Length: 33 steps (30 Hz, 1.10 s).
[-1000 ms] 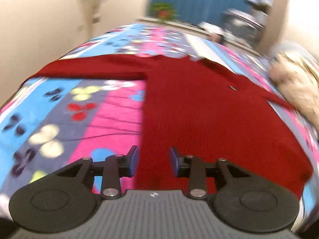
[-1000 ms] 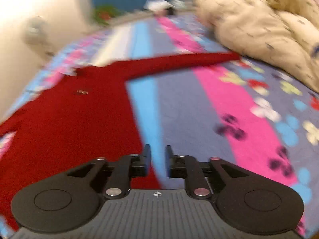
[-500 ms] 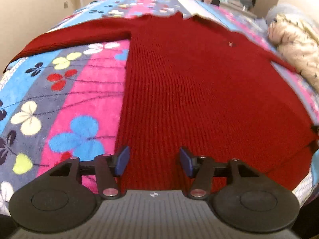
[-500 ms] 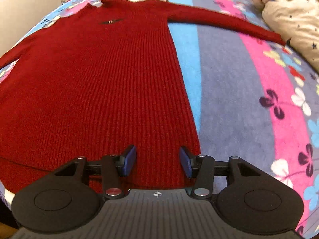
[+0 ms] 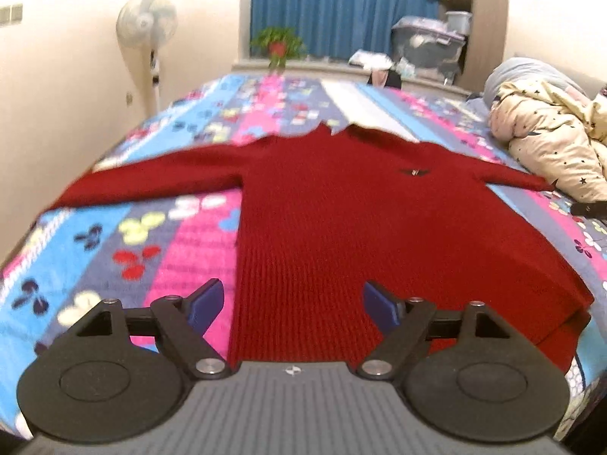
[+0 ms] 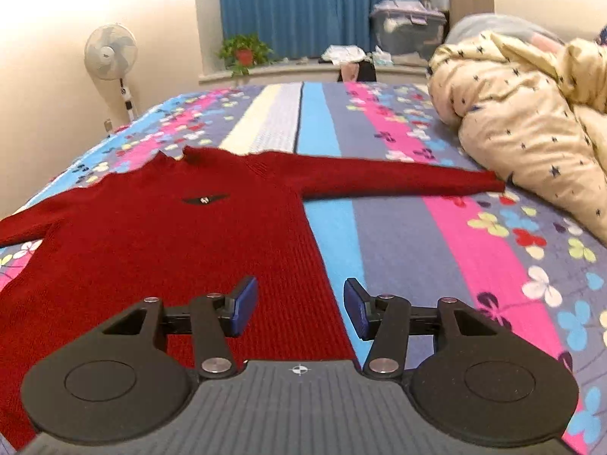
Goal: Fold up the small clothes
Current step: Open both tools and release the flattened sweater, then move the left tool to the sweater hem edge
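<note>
A dark red knitted sweater lies flat and spread out on the bed, sleeves stretched to both sides, a small dark badge on the chest. It also shows in the right wrist view. My left gripper is open and empty, over the sweater's lower left edge near the hem. My right gripper is open and empty, over the sweater's lower right edge. The hem itself is hidden under both grippers.
The bed has a striped blanket with clover prints. A cream quilt with stars is heaped at the right, touching the right sleeve's cuff. A standing fan, a potted plant and storage boxes stand beyond the bed.
Both grippers have opened wider and tilted up from looking down at the sweater to a lower, more level view along the bed. The sweater has not moved.
</note>
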### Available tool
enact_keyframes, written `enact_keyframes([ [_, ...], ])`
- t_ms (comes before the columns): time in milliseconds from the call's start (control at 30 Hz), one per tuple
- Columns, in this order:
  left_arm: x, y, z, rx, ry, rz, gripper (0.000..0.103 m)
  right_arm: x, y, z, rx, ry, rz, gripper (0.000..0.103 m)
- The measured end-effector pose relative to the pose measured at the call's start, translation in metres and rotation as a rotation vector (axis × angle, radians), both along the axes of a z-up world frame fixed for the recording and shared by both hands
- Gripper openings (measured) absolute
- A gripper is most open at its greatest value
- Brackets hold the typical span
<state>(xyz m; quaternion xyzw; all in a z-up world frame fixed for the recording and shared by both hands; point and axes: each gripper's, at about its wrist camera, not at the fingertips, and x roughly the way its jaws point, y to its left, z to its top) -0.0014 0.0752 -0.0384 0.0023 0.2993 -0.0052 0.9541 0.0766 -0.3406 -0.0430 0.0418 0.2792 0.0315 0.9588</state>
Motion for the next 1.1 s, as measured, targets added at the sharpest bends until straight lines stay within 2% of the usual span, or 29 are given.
enact_keyframes([
  [167,-0.006,-0.01,0.013,0.064,-0.071,0.0,0.085,0.002,0.007,0.007,0.042,-0.058,0.015,0.052],
  [267,-0.003,-0.009,0.018,0.048,-0.076,0.015,0.085,0.009,0.007,0.01,0.08,-0.069,0.02,0.05],
  [333,0.001,-0.009,0.022,0.036,-0.077,0.028,0.085,0.01,0.008,0.012,0.101,-0.081,0.025,0.046],
  [567,0.021,-0.018,0.044,0.05,-0.142,0.031,0.087,0.016,0.02,0.015,0.126,-0.114,0.062,0.048],
  [633,0.033,-0.021,0.051,0.068,-0.16,0.019,0.094,0.018,0.025,0.014,0.112,-0.11,0.062,0.051],
  [767,0.069,-0.016,0.063,0.088,-0.181,0.004,0.094,0.025,0.028,0.009,0.14,-0.073,0.055,0.054],
  [900,0.121,0.005,0.067,0.109,-0.17,0.02,0.094,0.03,0.035,0.005,0.111,-0.056,0.059,0.054],
  [1000,0.154,0.026,0.058,0.101,-0.156,0.057,0.094,0.034,0.039,0.003,0.081,-0.051,0.058,0.054],
  [1100,0.175,0.051,0.032,0.067,-0.123,0.126,0.094,0.04,0.04,0.001,0.07,-0.035,0.038,0.054],
])
